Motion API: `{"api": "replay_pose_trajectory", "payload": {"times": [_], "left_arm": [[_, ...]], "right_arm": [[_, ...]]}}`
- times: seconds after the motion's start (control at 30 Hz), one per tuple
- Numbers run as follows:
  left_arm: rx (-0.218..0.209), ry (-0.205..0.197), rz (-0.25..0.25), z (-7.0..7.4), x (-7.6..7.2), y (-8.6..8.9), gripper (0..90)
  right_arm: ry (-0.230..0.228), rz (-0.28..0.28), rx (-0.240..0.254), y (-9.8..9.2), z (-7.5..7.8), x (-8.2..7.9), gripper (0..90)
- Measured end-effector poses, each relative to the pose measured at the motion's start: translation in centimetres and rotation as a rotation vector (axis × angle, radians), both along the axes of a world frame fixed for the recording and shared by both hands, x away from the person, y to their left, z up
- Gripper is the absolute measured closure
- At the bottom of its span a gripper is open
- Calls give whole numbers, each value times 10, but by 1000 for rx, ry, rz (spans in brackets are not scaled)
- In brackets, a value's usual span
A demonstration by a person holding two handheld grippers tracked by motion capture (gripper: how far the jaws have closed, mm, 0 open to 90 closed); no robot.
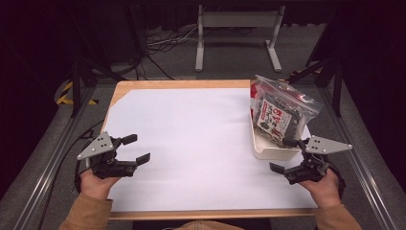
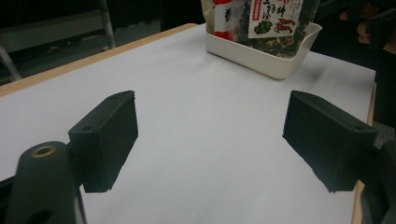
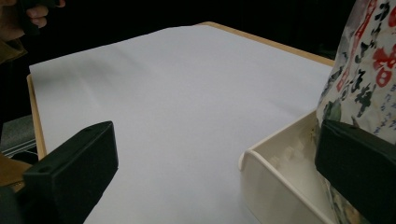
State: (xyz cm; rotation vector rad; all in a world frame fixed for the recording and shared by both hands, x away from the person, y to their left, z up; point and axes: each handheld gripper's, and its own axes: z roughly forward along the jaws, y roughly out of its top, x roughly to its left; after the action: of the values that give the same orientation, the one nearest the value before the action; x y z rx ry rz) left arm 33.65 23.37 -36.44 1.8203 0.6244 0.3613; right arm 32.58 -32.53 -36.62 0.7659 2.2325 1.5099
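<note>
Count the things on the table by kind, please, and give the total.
Snack bag: 1
White tray: 1
White paper sheet: 1
Total: 3

Open tongs, white tray corner, printed snack bag, white tabletop

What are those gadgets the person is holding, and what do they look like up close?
Each hand holds a black two-jaw gripper: the left gripper and the right gripper. Both carry a grey three-cornered plate on top, dotted with small holes. The jaws end in chunky, flat-faced black pads. A dark cable trails from the left one. The person wears tan sleeves.
</note>
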Motion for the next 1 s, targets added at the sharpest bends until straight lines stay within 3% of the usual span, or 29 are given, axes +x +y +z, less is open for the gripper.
{"api": "replay_pose_trajectory", "payload": {"times": [0.53,0.77,1.0], "left_arm": [[11,13,8,-15,2,-1,181],[15,13,8,-18,3,-1,181],[10,19,12,-19,3,-1,181]], "right_arm": [[-45,-16,-8,5,-35,6,0],[-89,-34,-18,9,-41,4,0],[-91,-43,-17,10,-39,1,0]]}}
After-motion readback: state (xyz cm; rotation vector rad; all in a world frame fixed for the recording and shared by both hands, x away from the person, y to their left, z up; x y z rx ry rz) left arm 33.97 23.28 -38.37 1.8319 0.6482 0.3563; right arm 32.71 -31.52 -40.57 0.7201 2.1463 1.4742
